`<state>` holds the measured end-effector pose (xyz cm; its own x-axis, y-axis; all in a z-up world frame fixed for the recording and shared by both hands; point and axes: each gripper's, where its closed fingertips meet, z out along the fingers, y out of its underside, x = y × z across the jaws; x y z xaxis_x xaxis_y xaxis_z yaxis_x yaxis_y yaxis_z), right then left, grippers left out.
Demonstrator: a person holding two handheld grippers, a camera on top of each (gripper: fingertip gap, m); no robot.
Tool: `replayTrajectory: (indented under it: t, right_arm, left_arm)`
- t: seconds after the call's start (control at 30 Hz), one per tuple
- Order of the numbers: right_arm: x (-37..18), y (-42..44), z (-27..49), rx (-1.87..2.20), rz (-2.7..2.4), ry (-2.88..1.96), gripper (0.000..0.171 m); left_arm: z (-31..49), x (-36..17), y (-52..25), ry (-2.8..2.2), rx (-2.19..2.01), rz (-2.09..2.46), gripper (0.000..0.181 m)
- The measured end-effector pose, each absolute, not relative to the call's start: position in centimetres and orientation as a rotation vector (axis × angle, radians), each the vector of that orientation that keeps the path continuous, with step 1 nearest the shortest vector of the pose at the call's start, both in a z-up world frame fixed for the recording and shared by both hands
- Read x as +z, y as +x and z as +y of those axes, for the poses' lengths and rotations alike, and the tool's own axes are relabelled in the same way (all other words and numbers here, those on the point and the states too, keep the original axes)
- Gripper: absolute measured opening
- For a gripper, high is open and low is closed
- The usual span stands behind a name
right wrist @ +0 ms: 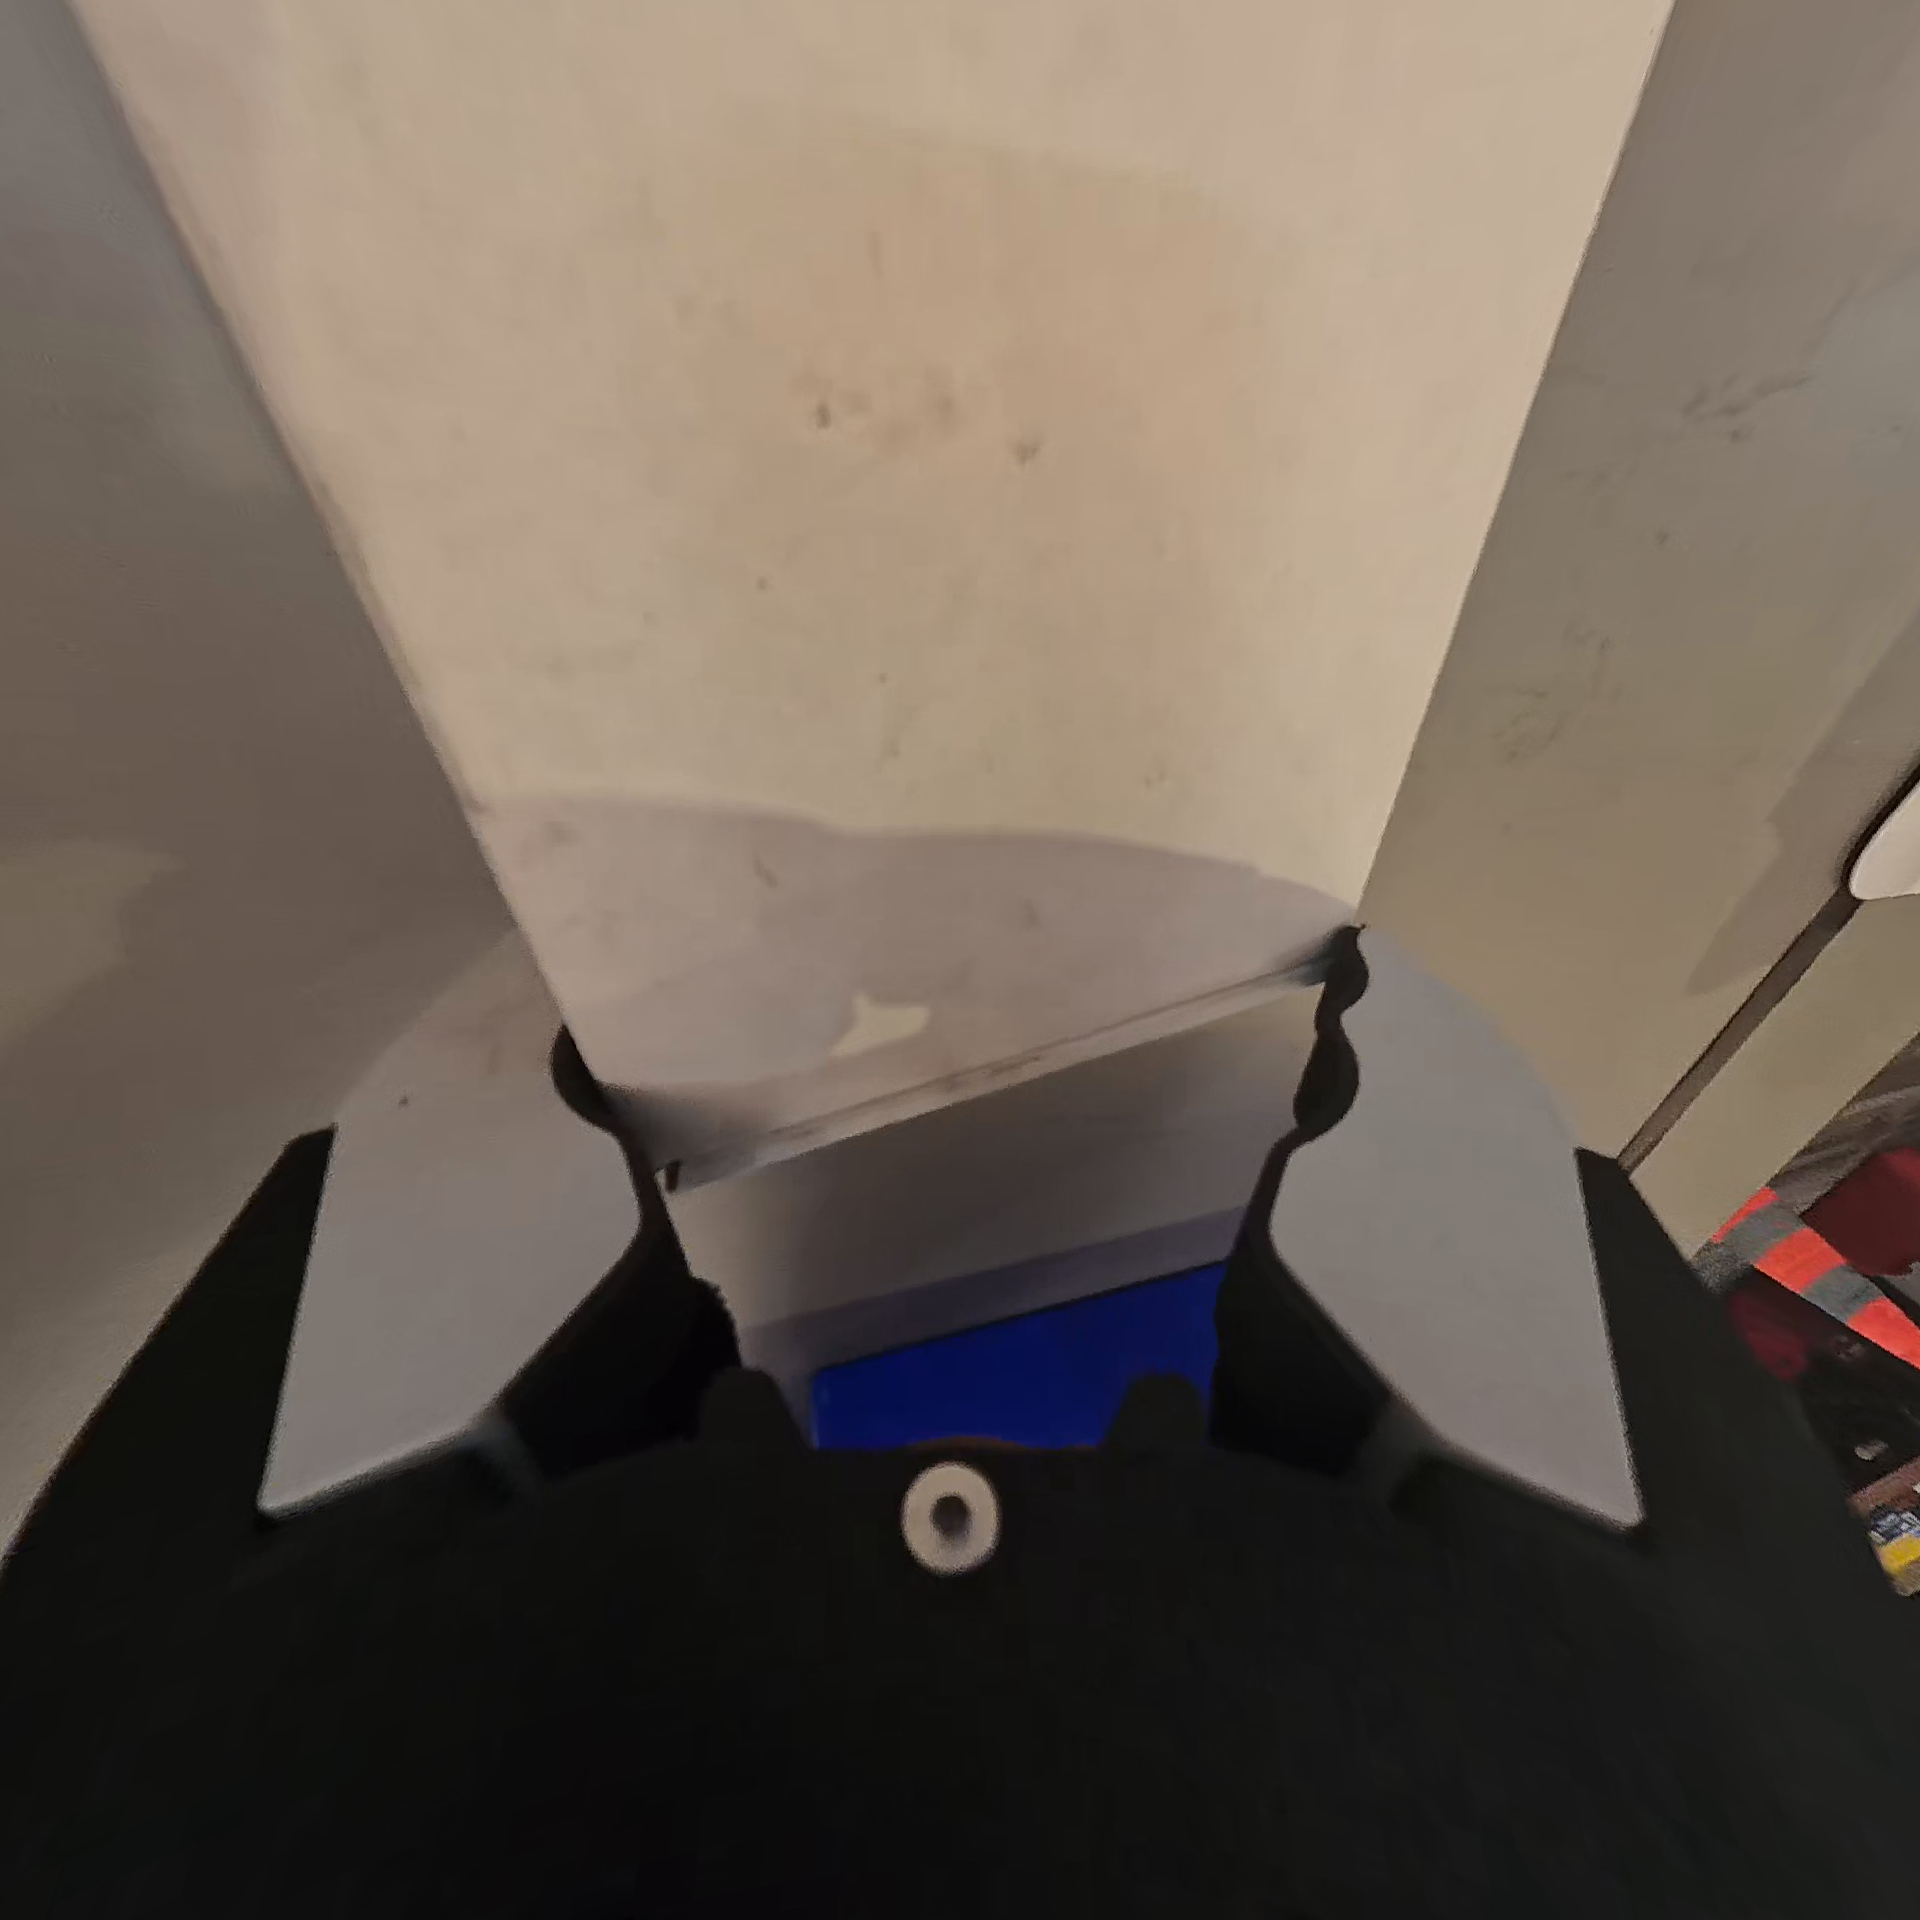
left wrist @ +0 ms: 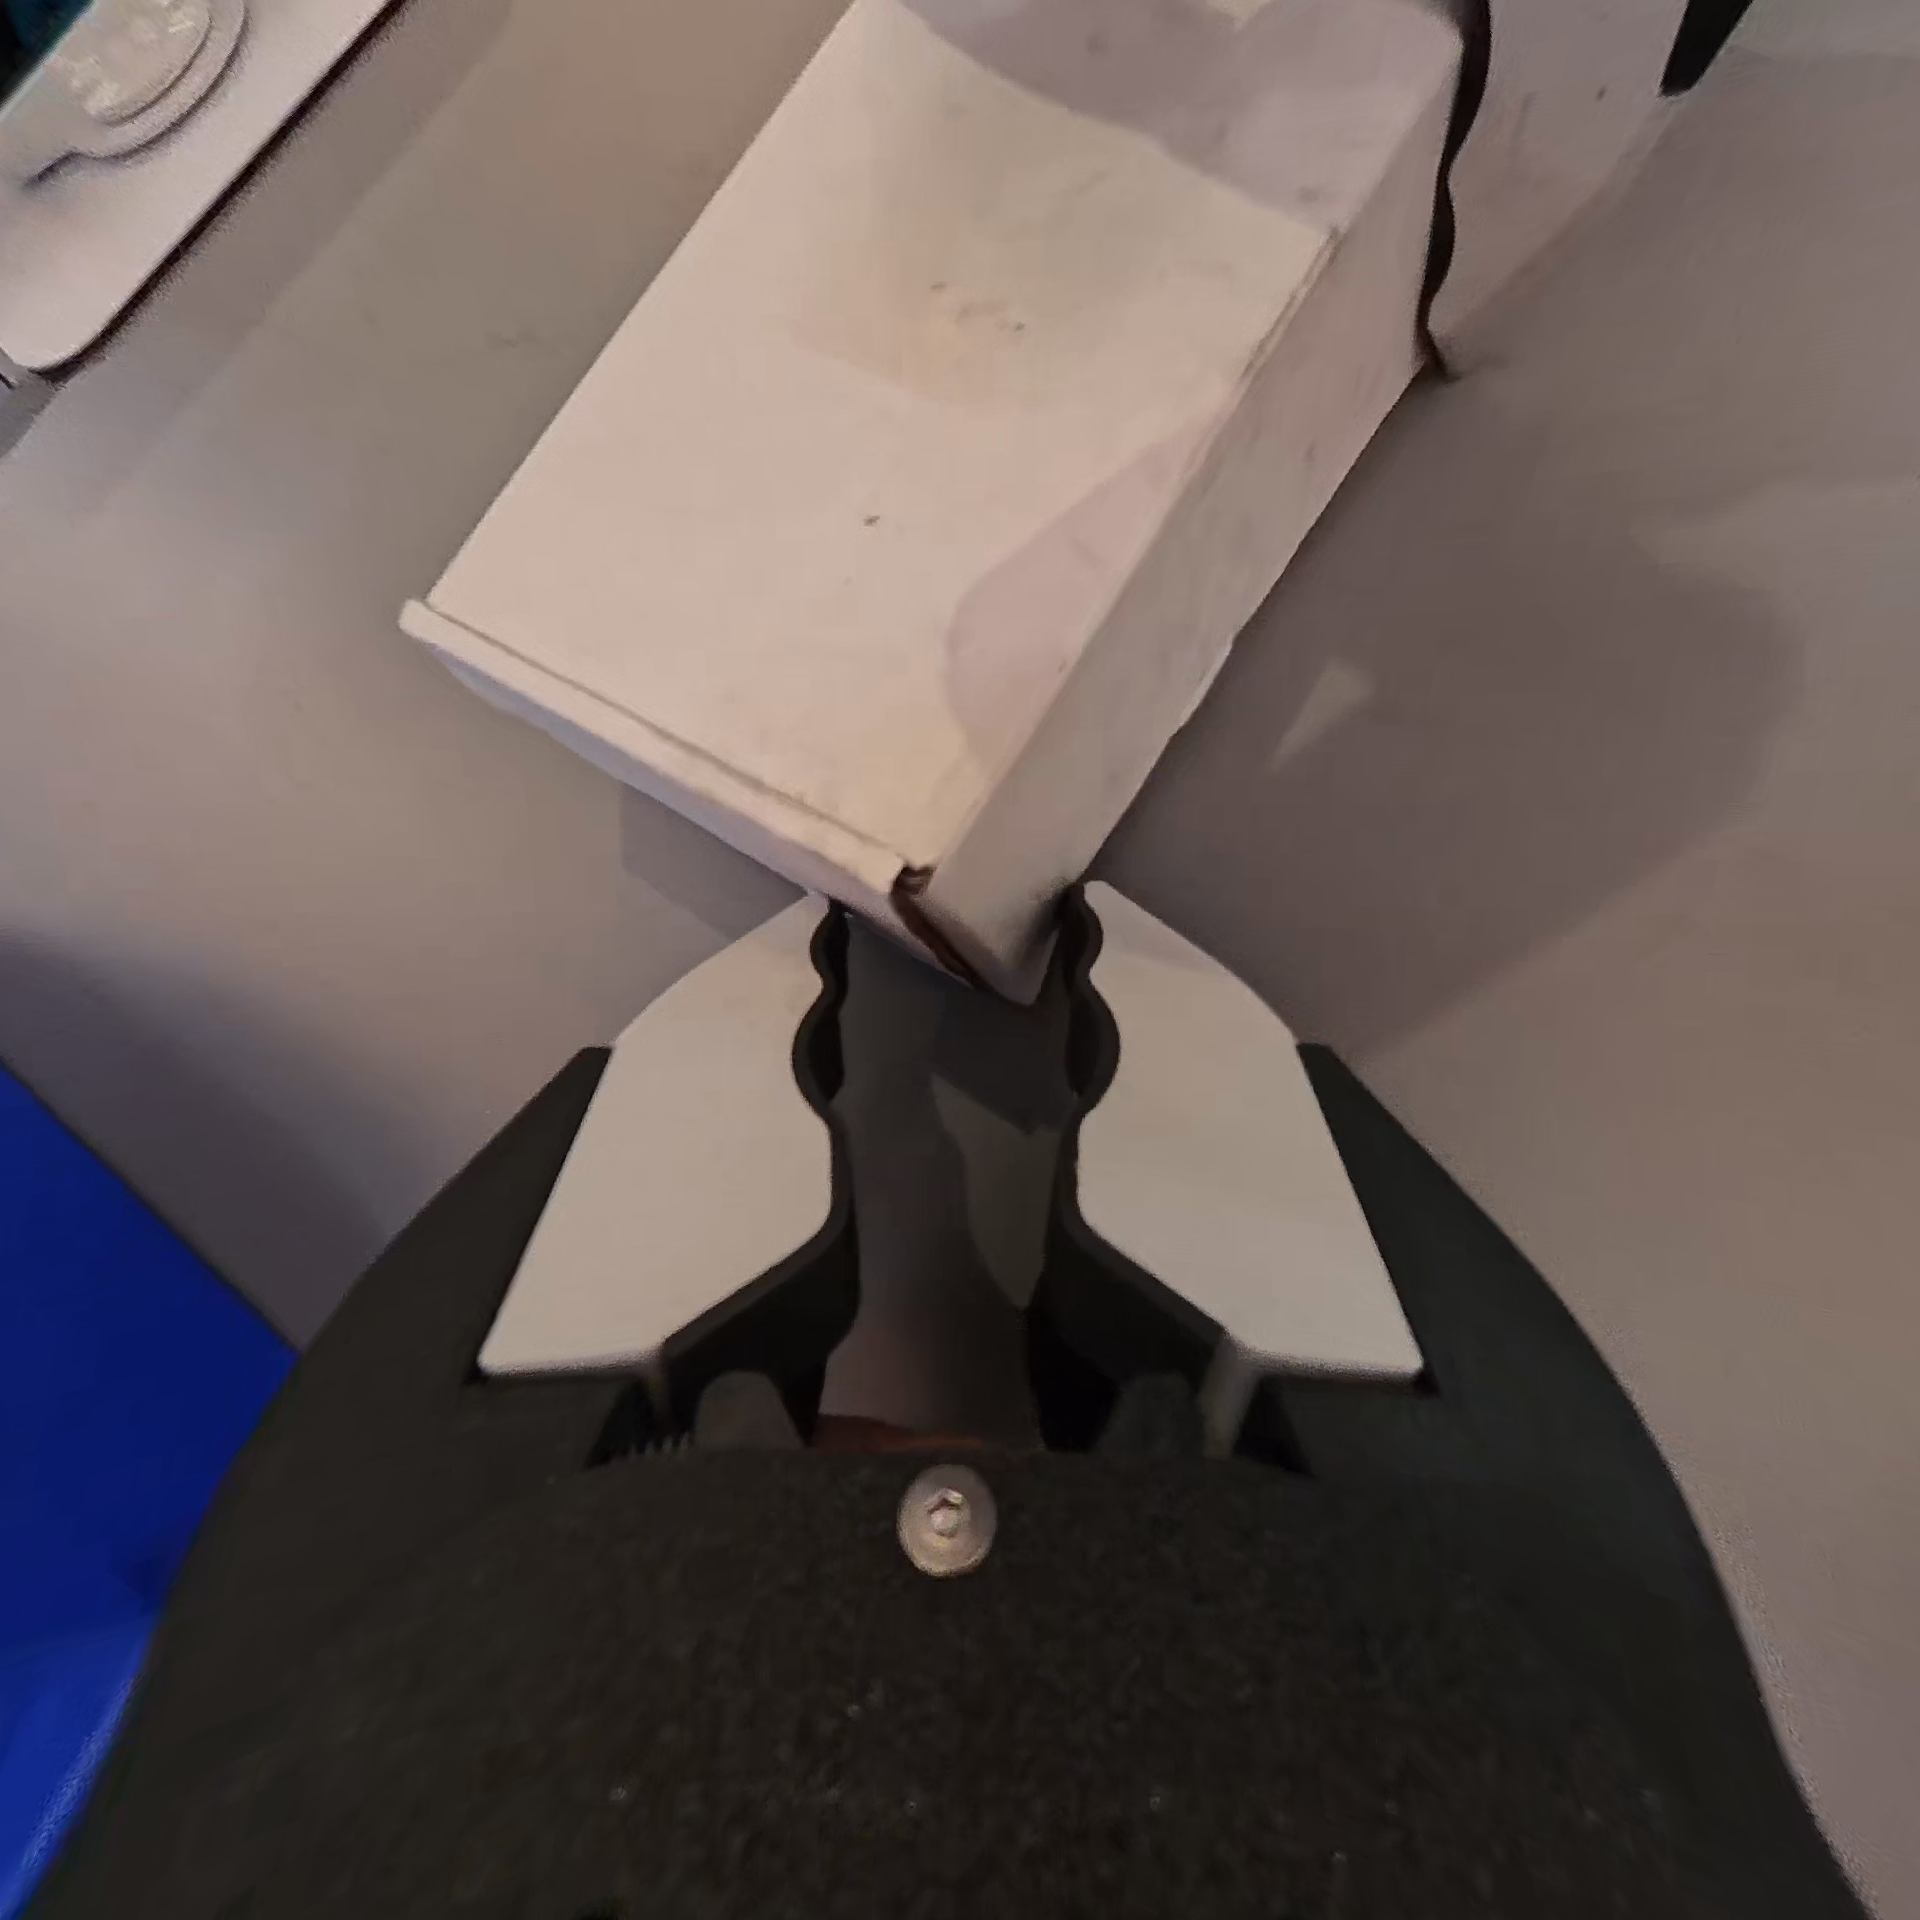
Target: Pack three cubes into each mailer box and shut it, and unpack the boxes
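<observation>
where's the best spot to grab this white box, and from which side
Take the white box across its narrow width at a short end, coming in level from that end: the flat parallel side walls there suit two fingers. The right claw already straddles one end this way; the left claw only pinches a bottom corner.

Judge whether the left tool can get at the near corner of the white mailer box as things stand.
Probably yes. The left tool already has the corner of the white mailer box between its fingers, and nothing on the grey table blocks it.
</observation>
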<state>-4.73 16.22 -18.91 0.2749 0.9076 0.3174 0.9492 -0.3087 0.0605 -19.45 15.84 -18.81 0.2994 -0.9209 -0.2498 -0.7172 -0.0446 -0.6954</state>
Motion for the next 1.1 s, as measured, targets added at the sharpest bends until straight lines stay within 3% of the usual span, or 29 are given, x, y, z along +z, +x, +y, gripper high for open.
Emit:
replayTrajectory:
  t: [0.27, 0.33, 0.53, 0.83, 1.1]
  right_arm:
    - [-18.9, -4.8, 16.3, -0.433, -1.742, -2.396, 0.130]
    - [-19.0, -4.8, 16.3, -0.425, -1.740, -2.391, 0.130]
    - [-19.0, -5.1, 16.4, -0.375, -1.779, -2.321, 0.131]
    - [-18.9, -5.0, 16.5, -0.422, -1.867, -2.285, 0.131]
    - [-18.9, -4.9, 16.5, -0.468, -1.875, -2.308, 0.131]
  left_arm:
    - [15.2, -19.2, -19.9, -1.859, -0.415, 1.531, 0.041]
    - [15.3, -18.7, -20.5, -1.808, -0.391, 1.575, 0.067]
    - [16.9, -17.0, -20.2, -1.781, -0.604, 1.583, 0.116]
    - [17.4, -18.9, -17.6, -1.701, -0.701, 1.806, 0.139]
    - [17.3, -19.2, -17.4, -1.678, -0.704, 1.779, 0.136]
